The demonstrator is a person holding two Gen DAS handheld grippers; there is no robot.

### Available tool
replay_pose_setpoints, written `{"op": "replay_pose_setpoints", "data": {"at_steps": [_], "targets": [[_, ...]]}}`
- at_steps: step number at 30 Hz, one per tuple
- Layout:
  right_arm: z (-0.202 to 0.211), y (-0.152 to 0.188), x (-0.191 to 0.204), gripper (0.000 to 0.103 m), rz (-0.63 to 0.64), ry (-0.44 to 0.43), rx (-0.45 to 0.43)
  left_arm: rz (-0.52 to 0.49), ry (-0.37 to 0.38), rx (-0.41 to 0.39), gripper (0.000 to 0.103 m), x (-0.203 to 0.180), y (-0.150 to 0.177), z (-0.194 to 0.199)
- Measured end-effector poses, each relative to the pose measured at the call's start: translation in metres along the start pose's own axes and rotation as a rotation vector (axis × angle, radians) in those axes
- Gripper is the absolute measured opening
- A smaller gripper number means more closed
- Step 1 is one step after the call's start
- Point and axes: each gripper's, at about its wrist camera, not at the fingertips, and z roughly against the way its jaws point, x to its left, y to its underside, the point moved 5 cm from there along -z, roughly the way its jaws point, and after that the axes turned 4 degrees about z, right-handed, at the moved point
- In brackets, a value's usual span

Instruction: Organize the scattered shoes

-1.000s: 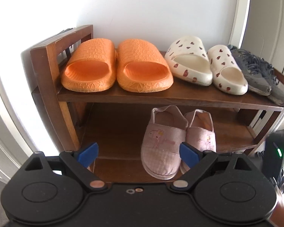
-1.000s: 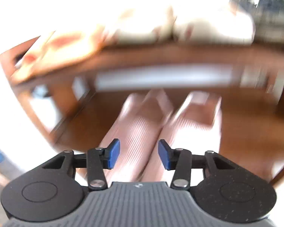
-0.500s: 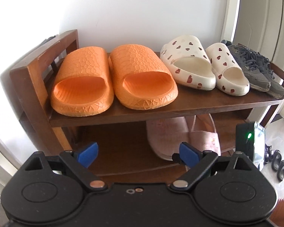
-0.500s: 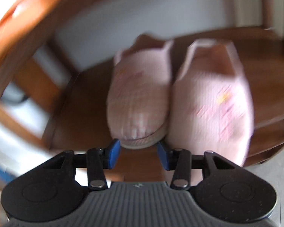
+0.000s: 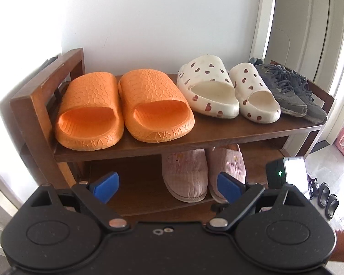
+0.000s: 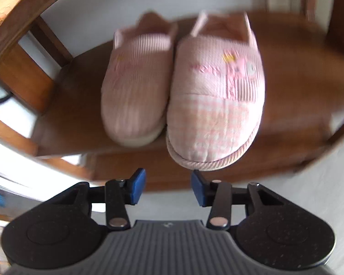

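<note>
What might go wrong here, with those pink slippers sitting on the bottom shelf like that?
The right-hand pink slipper pokes its toe past the front edge of the lower shelf, so a bump could tip it onto the floor. The right claw is open and empty just in front of that toe, close enough to knock it. The two pink slippers touch, so a push on one would probably drag the left pink slipper askew too.

The right claw [image 6: 168, 188] has drawn back off the pink slippers [image 6: 215, 96]
</note>
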Motion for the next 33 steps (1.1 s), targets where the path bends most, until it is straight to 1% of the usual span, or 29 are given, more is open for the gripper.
{"op": "replay_pose_setpoints", "data": {"at_steps": [2, 4, 6, 7, 8, 9, 11, 13, 14, 15, 17, 20, 23, 27, 31, 33], "targets": [[0.014, 0.009, -0.001, 0.049, -0.029, -0.030, 0.018, -0.002, 0.006, 0.002, 0.093, -0.004, 0.000, 0.008], [0.037, 0.028, 0.004, 0.049, -0.024, -0.056, 0.028, -0.007, 0.012, -0.004, 0.093, -0.010, -0.003, 0.015], [0.064, 0.045, 0.008, 0.056, -0.024, -0.084, 0.022, -0.015, 0.009, -0.012, 0.094, -0.017, -0.007, 0.022], [0.080, 0.054, 0.008, 0.065, -0.039, -0.088, 0.016, -0.019, 0.001, -0.013, 0.095, -0.021, -0.009, 0.025], [0.098, 0.062, 0.008, 0.071, -0.065, -0.085, 0.010, -0.022, -0.003, -0.013, 0.095, -0.025, -0.012, 0.027], [0.115, 0.071, 0.007, 0.074, -0.090, -0.083, 0.003, -0.022, -0.004, -0.013, 0.095, -0.027, -0.013, 0.028], [0.155, 0.081, 0.002, 0.085, -0.152, -0.065, -0.013, -0.025, -0.016, -0.017, 0.095, -0.039, -0.020, 0.032], [0.179, 0.076, -0.001, 0.092, -0.192, -0.029, -0.027, -0.027, -0.020, -0.022, 0.098, -0.050, -0.024, 0.035], [0.190, 0.073, -0.003, 0.099, -0.199, -0.023, -0.033, -0.029, -0.021, -0.023, 0.099, -0.057, -0.025, 0.036], [0.200, 0.070, -0.005, 0.102, -0.203, -0.017, -0.038, -0.030, -0.019, -0.023, 0.100, -0.062, -0.026, 0.038], [0.227, 0.064, -0.011, 0.102, -0.196, 0.012, -0.056, -0.034, -0.014, -0.021, 0.102, -0.075, -0.027, 0.042], [0.256, 0.055, -0.018, 0.102, -0.176, 0.055, -0.079, -0.039, -0.007, -0.015, 0.102, -0.097, -0.030, 0.053], [0.277, 0.047, -0.018, 0.102, -0.173, 0.068, -0.128, -0.025, -0.008, -0.003, 0.102, -0.112, -0.032, 0.064], [0.305, 0.046, -0.016, 0.102, -0.169, 0.107, -0.161, 0.026, -0.003, 0.023, 0.103, -0.122, -0.036, 0.076], [0.329, 0.051, -0.022, 0.102, -0.170, 0.112, -0.191, 0.037, -0.031, 0.033, 0.103, -0.129, -0.039, 0.087], [0.338, 0.052, -0.026, 0.102, -0.165, 0.130, -0.202, 0.039, -0.037, 0.034, 0.103, -0.132, -0.040, 0.093]]}}
